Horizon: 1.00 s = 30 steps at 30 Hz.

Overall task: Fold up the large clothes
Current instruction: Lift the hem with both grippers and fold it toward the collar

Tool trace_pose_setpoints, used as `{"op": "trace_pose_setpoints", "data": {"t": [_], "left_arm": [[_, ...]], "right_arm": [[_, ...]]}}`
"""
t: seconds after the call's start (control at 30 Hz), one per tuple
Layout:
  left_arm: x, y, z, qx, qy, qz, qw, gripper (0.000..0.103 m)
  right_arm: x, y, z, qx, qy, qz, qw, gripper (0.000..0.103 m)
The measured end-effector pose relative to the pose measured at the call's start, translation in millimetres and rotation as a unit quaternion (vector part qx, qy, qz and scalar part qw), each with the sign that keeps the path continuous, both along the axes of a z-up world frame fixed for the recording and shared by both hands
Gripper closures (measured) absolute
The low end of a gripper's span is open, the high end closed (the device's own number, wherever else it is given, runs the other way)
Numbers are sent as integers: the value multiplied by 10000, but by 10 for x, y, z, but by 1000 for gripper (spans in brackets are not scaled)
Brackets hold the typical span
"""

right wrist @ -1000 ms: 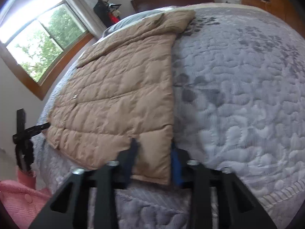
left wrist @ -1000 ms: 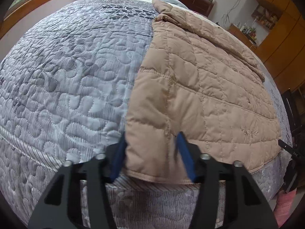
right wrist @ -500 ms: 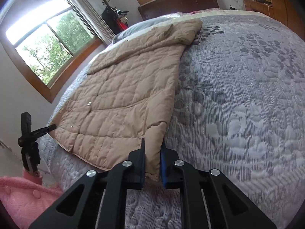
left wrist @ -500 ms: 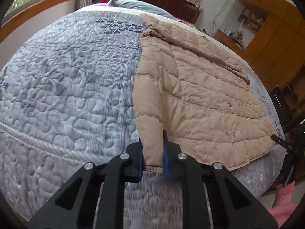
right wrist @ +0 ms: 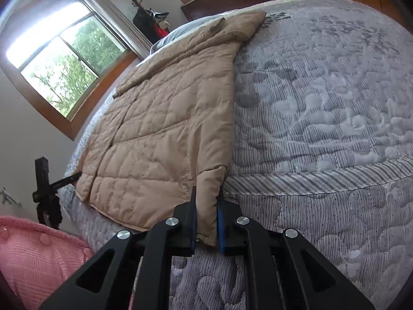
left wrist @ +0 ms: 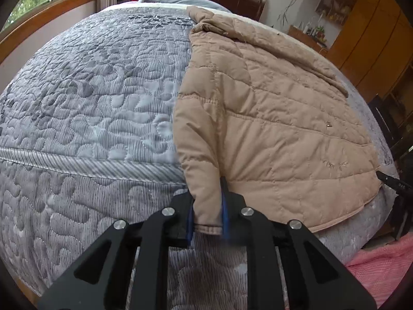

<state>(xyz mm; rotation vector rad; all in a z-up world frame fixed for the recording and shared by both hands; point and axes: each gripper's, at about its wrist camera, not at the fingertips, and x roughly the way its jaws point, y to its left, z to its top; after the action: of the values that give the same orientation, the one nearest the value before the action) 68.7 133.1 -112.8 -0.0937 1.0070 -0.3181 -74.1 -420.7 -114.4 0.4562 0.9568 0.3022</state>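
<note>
A tan quilted coat (left wrist: 271, 118) lies spread on a bed with a grey quilted bedspread (left wrist: 90, 98). My left gripper (left wrist: 207, 214) is shut on the coat's near left hem corner, pulled over the bed's edge. In the right wrist view the same coat (right wrist: 167, 129) stretches away to the upper left, and my right gripper (right wrist: 206, 226) is shut on its near right hem corner, also drawn past the edge of the bedspread (right wrist: 322, 103). The coat's collar end lies far up the bed near the pillow.
A pink knitted cloth (right wrist: 33, 255) sits low beside the bed, also in the left wrist view (left wrist: 382, 266). A black tripod (right wrist: 45, 188) stands by the bed's foot. Wooden cabinets (left wrist: 369, 38) line the right wall; windows (right wrist: 64, 59) are on the left.
Both grippers closed on the coat's hem corners, then pulled back and down, dragging the hem over the bed's edge.
</note>
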Motion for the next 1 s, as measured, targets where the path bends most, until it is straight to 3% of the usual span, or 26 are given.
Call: {"op": "trace_pose_setpoints", "data": {"t": [0.13, 0.3, 0.4, 0.5, 0.73, 1.0], "left_arm": [[-36, 14, 129, -115, -174, -49, 9998, 88], [26, 85, 509, -800, -513, -129, 9954, 89], [202, 52, 702, -928, -711, -138, 9930, 89], [521, -4, 884, -1035, -828, -102, 9911, 89], [1411, -242, 1225, -871, -1100, -115, 9900, 89], [2480, -509, 1397, -739, -1281, 212, 9888, 89]], "right_arm": [[-25, -70, 92, 255, -161, -25, 9995, 91], [3, -149, 424, 465, -633, -1, 9969, 91], [118, -168, 650, 439, -804, 50, 9958, 91], [359, -209, 880, 403, -880, 129, 9952, 92], [1150, -295, 1304, 289, -870, 203, 9956, 92], [2199, -461, 1522, 354, -682, -6, 9970, 92]]}}
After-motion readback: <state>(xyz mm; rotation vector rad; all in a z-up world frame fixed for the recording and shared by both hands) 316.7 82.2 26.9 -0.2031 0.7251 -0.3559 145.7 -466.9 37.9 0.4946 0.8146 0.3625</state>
